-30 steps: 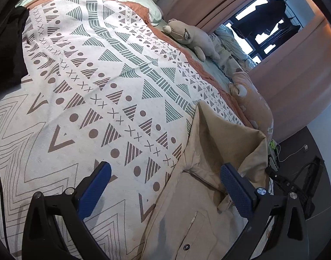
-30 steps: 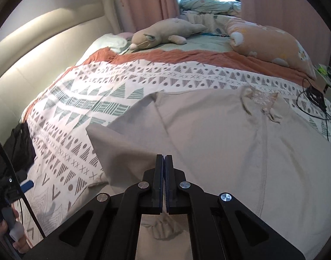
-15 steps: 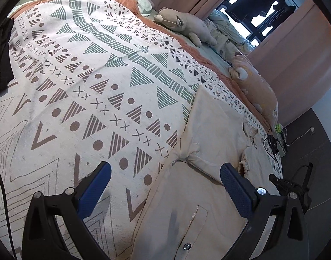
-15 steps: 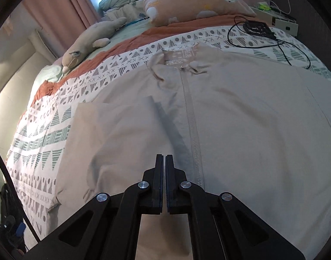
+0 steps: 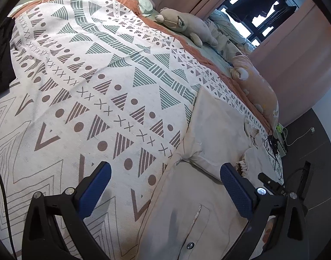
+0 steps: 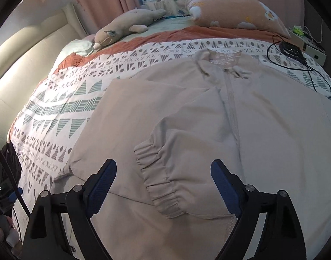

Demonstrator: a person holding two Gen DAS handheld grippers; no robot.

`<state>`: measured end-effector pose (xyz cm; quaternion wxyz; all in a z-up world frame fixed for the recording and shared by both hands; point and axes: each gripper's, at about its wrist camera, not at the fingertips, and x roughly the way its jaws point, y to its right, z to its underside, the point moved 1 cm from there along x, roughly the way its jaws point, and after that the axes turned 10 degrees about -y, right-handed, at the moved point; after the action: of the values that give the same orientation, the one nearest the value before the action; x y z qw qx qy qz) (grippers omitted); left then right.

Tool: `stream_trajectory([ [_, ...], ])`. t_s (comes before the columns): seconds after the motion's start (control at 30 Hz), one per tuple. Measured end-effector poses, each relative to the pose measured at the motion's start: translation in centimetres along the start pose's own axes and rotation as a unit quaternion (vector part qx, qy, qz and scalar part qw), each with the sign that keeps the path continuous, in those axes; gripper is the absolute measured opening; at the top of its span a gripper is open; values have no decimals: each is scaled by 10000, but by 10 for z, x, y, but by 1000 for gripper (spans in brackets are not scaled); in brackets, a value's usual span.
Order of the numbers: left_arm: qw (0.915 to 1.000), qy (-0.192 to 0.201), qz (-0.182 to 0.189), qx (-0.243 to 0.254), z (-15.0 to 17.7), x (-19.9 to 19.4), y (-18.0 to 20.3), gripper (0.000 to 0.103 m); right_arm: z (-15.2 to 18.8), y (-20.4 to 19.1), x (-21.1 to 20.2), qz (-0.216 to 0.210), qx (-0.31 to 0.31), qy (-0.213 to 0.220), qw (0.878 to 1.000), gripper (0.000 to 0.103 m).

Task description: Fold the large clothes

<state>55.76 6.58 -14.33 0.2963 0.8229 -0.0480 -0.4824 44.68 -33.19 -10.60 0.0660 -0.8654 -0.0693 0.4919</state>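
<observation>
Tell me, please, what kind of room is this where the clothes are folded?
Most likely a bedroom in a home. A bed with a patterned bedspread serves as the folding surface, a plush toy and a pillow lie at its far side, and pink curtains frame a window.

My jacket point(image 6: 187, 117) is matt beige woven cloth, its cuff point(image 6: 159, 179) gathered in elastic ridges, with a shiny metal snap point(image 5: 190, 245). The bedspread point(image 5: 96, 91) is matt printed cotton. My gripper point(image 6: 163, 179) arms are matt black plastic with textured blue rubbery pads point(image 6: 101, 184) and bright screws.
</observation>
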Motion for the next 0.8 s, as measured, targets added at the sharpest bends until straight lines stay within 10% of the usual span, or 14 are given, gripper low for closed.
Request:
stream_trajectory([
  [0.2, 10000, 30, 49, -37, -3, -1, -1, 103, -18, -27, 45, 562, -527, -623, 9951, 88],
  [0.23, 10000, 10, 77, -28, -3, 0, 0, 103, -19, -26, 53, 664, -541, -737, 9936, 79],
  [0.27, 10000, 2, 93, -18, -3, 1, 2, 103, -21, -24, 62, 803, -530, -833, 9919, 44],
  [0.37, 9999, 15, 105, -6, -2, 0, 5, 103, -26, -11, 69, 728, -357, -964, 9920, 29],
  [0.8, 9996, 66, 171, 227, 6, 6, 36, 103, -13, 71, -46, 512, 378, 219, 9977, 28],
])
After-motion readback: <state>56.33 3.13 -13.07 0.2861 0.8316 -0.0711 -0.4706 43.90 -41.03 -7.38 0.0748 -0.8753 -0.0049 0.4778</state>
